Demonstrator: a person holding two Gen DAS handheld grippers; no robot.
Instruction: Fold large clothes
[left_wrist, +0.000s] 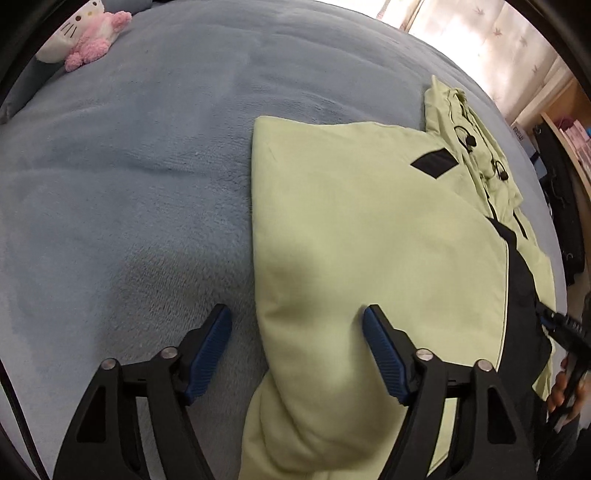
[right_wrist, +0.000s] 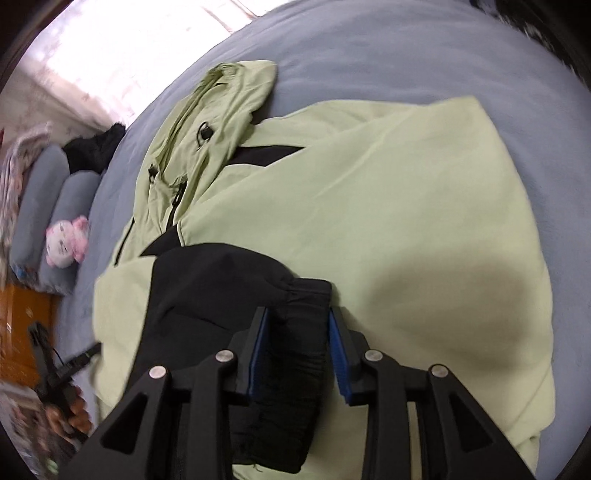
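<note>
Two grippers are working over one pale green jacket (left_wrist: 369, 229), which is lying partly folded on a blue-grey blanket (left_wrist: 129, 166).

Left gripper (left_wrist: 297, 347): the fingers are standing spread wide and are gripping nothing. The left finger (left_wrist: 212, 354) is hanging over bare blanket just beside the jacket's folded edge; the right finger (left_wrist: 384, 354) is hanging over the jacket fabric. The folded edge is passing between them, apart from both pads.

Right gripper (right_wrist: 297, 350): the fingers are standing partly spread, one on each side of the jacket's black cuffed sleeve (right_wrist: 291, 332). The sleeve is lying on top of the green body of the jacket. Whether the pads are pressing on it cannot be told.

The jacket's hood (right_wrist: 207, 122) is lying at the far end from both grippers. A pink plush toy (right_wrist: 68, 242) is lying well apart from the jacket, to its left.
</note>
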